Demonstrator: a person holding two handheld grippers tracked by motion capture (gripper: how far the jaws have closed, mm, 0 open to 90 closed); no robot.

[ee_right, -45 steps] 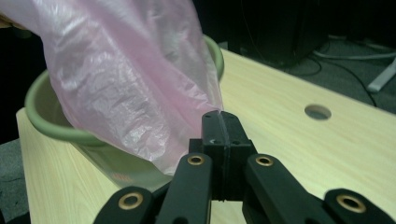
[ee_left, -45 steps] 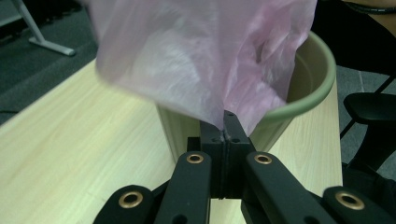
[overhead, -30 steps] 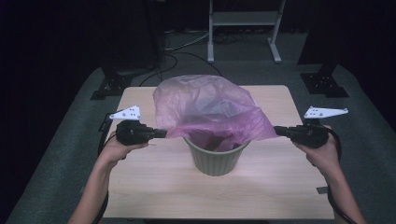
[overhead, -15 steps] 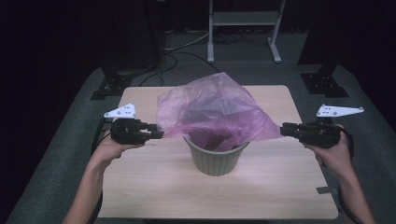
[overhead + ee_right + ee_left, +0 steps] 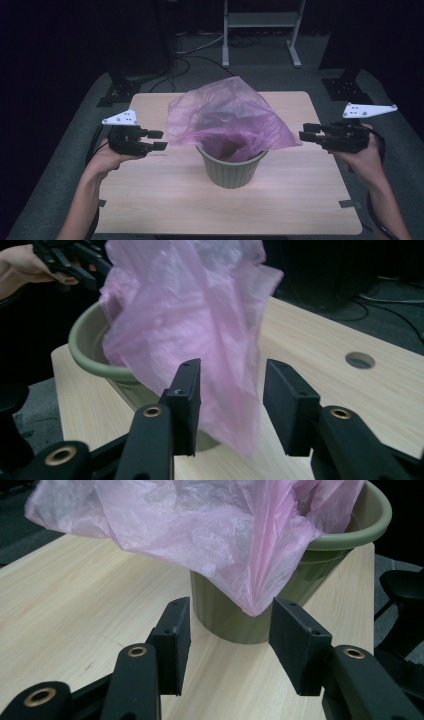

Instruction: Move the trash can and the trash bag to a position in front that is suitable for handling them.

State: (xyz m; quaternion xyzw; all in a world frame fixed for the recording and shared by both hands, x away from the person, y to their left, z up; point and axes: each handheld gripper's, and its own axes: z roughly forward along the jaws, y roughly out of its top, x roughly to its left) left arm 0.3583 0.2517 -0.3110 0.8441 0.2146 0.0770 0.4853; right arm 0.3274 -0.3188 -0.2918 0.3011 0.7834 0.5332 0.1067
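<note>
A green bin [image 5: 230, 167] is seen standing near the middle of the wooden table [image 5: 150, 200], slightly toward its near edge. A pink plastic bag [image 5: 227, 117] is tucked into the bin's mouth and billows above its rim, with folds hanging out toward the left and right edges. The left gripper [image 5: 159, 140] is held over the table's left edge, its jaws spread apart and holding nothing; in the left gripper view the bag's hanging tip [image 5: 252, 607] is seen just beyond the gap between them. The right gripper [image 5: 306, 132] is held at the right edge, likewise released and empty, with the bag's fold [image 5: 220, 365] lying just ahead of its jaws. No brand, label or writing can be read anywhere.
</note>
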